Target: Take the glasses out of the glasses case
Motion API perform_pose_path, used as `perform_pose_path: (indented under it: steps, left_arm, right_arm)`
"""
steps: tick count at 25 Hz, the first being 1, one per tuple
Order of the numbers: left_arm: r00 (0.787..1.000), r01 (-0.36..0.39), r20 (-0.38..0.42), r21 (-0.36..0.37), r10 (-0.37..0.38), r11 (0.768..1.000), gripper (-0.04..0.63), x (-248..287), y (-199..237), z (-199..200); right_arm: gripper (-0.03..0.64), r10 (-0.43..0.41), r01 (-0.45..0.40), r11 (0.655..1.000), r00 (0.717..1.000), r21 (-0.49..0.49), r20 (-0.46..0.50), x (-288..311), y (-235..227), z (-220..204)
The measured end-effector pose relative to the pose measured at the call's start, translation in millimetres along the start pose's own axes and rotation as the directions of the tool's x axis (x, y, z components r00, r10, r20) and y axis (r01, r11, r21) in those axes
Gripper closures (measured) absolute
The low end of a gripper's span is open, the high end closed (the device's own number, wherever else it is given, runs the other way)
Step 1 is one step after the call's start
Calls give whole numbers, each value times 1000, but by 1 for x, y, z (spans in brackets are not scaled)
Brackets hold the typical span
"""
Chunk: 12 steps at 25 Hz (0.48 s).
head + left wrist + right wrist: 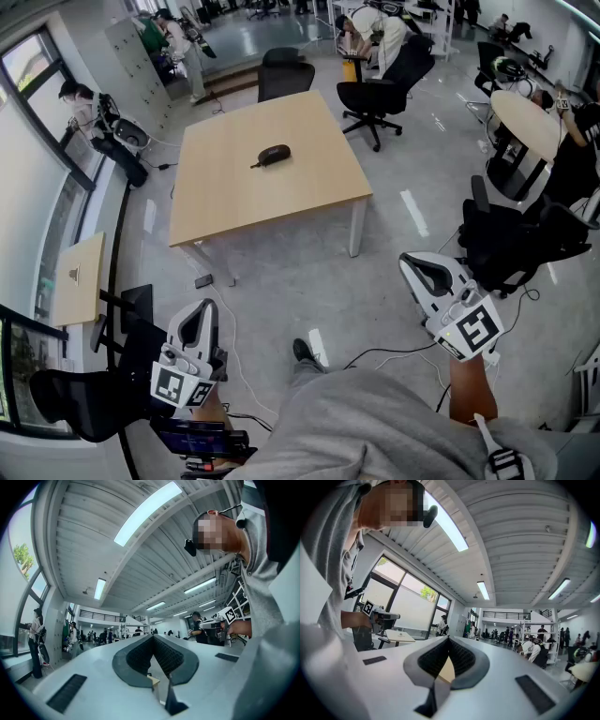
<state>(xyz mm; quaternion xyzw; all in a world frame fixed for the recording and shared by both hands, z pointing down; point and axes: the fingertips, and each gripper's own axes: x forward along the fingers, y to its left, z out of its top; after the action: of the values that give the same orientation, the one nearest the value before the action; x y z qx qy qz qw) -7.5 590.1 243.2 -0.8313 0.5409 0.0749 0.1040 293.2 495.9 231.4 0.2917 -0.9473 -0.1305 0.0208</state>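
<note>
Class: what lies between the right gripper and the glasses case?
Head view: grey floor, a table leg, then bare tabletop, from right gripper to glasses case.

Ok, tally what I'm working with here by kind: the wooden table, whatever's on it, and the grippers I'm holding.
Wooden table: 1
Glasses case, lying on that table: 1
Grippers: 2, the left gripper and the right gripper, both shut and empty
Total: 4

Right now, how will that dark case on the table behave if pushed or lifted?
Glasses case looks low and rounded: unlikely to tip. On the smooth table it would probably slide or spin when nudged. Small, so likely light; shell stiffness can't be told from here.
</note>
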Motion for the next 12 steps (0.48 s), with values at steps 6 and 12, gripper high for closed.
perform_pose_path:
  steps: [6,12]
  left_arm:
    - [999,31,-8,-11,-31,999,589,11,-11,-2]
    - [999,35,-1,1,-35,999,589,18,-18,3]
  right_arm:
    - [611,-31,32,999,999,13,-30,-18,-7,-7]
    - [610,-27,28,999,999,21,-23,-18,-13,-10]
